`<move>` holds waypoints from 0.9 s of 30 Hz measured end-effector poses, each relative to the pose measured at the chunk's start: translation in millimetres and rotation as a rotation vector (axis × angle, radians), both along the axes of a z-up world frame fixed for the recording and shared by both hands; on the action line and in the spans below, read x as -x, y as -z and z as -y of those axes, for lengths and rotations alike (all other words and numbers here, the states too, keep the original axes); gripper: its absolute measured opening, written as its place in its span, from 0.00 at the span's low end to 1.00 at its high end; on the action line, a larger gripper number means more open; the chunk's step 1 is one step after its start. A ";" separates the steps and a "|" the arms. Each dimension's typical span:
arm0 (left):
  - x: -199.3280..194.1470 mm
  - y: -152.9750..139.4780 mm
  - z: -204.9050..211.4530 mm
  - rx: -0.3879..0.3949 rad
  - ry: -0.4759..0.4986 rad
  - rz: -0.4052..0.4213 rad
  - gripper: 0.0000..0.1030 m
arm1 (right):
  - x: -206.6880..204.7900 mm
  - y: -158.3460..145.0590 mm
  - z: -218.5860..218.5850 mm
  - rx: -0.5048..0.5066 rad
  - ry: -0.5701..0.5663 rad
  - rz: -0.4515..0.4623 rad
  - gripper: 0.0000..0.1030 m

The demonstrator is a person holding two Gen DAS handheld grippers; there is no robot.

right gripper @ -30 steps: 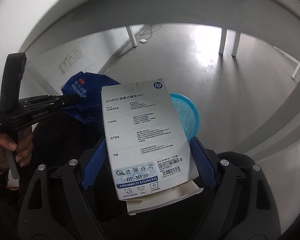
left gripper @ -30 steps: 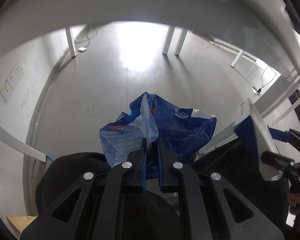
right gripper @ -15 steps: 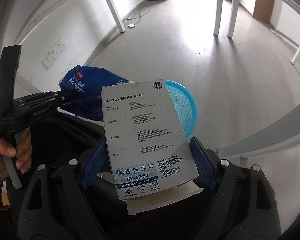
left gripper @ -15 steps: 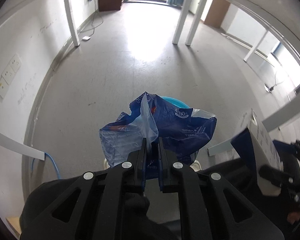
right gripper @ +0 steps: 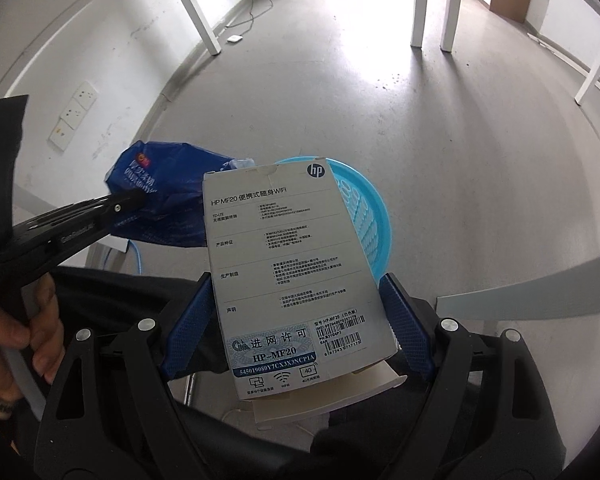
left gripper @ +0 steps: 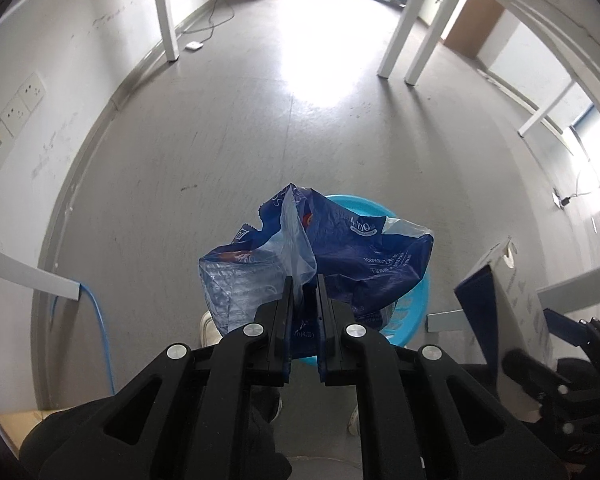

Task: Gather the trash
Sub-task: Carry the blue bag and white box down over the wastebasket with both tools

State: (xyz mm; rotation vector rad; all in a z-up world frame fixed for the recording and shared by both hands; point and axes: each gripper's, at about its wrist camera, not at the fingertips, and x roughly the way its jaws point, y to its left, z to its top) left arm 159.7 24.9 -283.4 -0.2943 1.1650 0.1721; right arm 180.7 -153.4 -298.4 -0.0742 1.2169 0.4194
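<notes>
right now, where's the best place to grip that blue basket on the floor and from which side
Take the blue basket by its open rim, coming down from above on the side nearest the person. The blue plastic bag and the HP box hang over it, so the far rim is clearer but farther, and both grippers are full.

Crumpled blue bag — white box
</notes>
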 end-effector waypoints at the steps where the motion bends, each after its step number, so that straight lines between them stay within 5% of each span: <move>1: -2.9 2.5 0.4 0.000 -0.002 -0.011 0.08 | -4.2 4.2 -1.5 0.002 0.000 -0.007 0.76; 27: -65.9 66.1 -3.1 0.057 -0.033 -0.203 0.09 | -73.9 98.4 -2.6 -0.028 0.157 -0.258 0.76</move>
